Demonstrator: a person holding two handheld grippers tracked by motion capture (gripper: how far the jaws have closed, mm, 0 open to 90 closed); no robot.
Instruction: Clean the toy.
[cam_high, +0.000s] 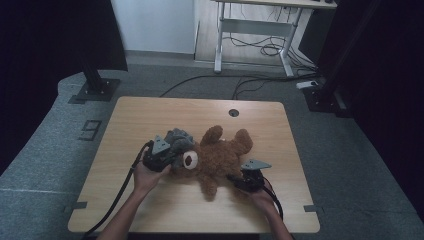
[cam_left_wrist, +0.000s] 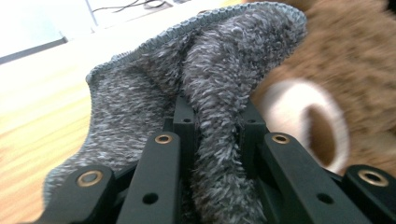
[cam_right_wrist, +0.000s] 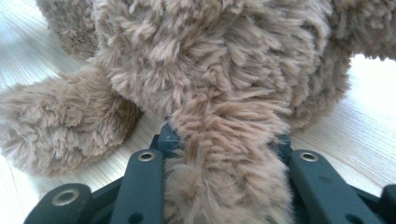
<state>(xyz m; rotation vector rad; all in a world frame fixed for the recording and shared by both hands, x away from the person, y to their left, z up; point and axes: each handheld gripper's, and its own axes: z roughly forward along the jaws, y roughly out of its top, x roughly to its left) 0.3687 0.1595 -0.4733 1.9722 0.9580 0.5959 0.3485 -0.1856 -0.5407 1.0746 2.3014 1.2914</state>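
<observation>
Centrally on our wooden table sprawls the brown teddy bear; our right gripper is clamped on what seems its limb, while our left gripper pinches the grey fuzzy hat beside its head.

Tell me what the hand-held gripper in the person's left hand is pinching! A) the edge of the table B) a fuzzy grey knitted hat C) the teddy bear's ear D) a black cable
B: in the left gripper view, a fold of the fuzzy grey hat sits squeezed between the black jaws of the left hand-held gripper, right beside the teddy bear.
</observation>
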